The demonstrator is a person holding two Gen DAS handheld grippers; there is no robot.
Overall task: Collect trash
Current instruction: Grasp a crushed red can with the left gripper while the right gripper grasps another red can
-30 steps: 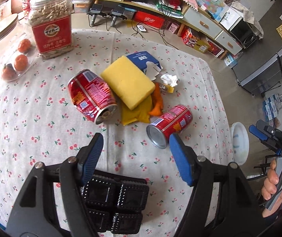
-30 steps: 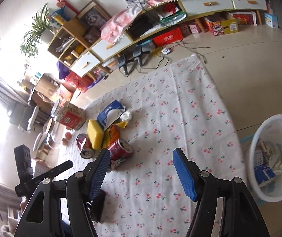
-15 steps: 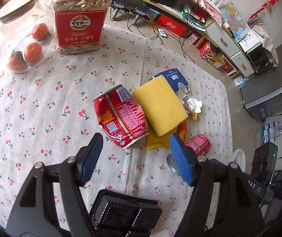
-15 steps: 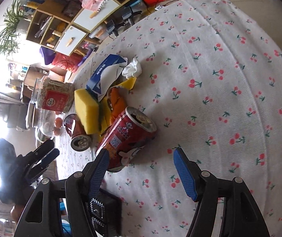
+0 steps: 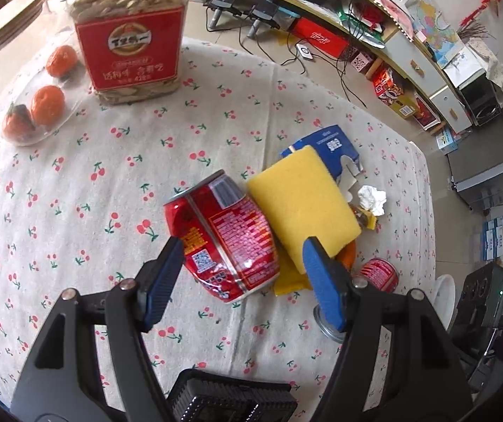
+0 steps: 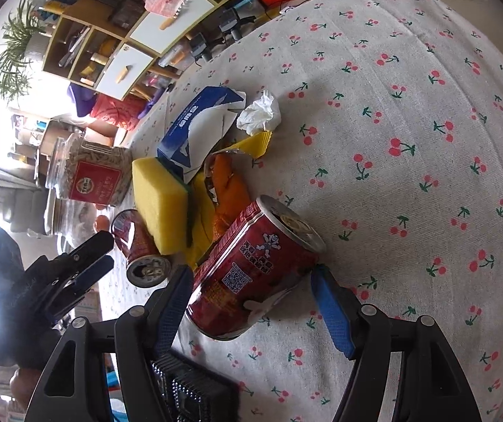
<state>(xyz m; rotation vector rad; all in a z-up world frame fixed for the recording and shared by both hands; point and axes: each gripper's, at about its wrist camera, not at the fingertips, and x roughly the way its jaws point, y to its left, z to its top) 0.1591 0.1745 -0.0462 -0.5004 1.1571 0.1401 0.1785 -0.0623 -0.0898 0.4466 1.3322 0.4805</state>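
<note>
Two hand-held grippers gape — left (image 5: 242,274) straddling one can (image 5: 223,235), right (image 6: 251,302) another can (image 6: 251,274); each should center before squeezing.

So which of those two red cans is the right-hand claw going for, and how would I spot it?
On the cherry-print tablecloth sits a heap of litter around a yellow sponge. The can is on the heap's open side, lying between the right claw fingers. Unlike the other red can tucked against the sponge, it shows a cartoon figure and a QR code.

Red cans (image 5: 223,235), yellow sponge (image 5: 300,207), seemingly cherry-print cloth (image 5: 75,183).
</note>
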